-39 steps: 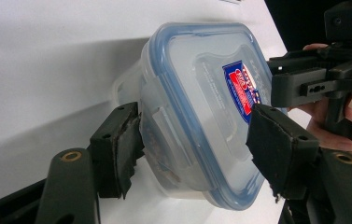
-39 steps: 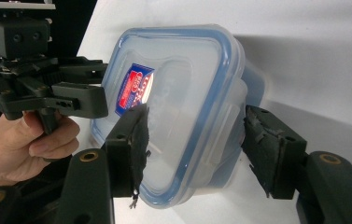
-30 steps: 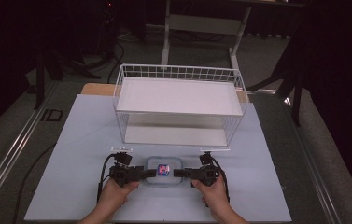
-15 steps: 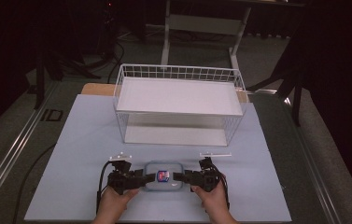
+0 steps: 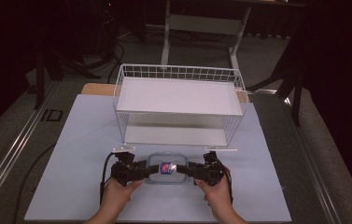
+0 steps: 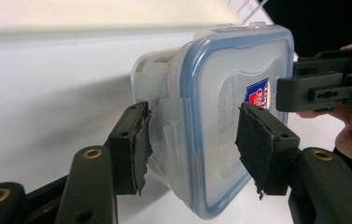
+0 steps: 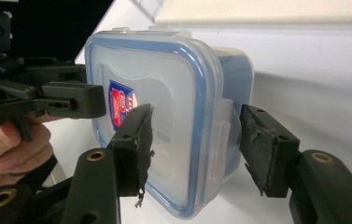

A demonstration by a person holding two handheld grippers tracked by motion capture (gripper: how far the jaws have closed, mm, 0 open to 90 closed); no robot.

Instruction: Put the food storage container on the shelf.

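A clear plastic food container (image 5: pixel 166 169) with a blue-sealed lid and a red and blue sticker sits between my two grippers near the table's front edge. My left gripper (image 5: pixel 151 171) is shut on its left end. In the left gripper view one pad presses the lid and the other the base beside a side clip of the container (image 6: pixel 220 116), within the left gripper (image 6: pixel 197 144). My right gripper (image 5: pixel 183 170) is shut on the opposite end. The right gripper (image 7: pixel 199 147) clamps lid and base of the container (image 7: pixel 164 116). A shadow under the container suggests it is off the table.
A white wire basket (image 5: pixel 178 74) with a white shelf board stands behind the container, its open front facing me. The pale table top (image 5: pixel 80 140) spreads to both sides. A black cable (image 5: pixel 102 179) trails from the left gripper. Dark floor and desk legs lie beyond.
The container and both grippers sit slightly higher in the high view than half a second ago. Both hands have stayed at the container's ends.
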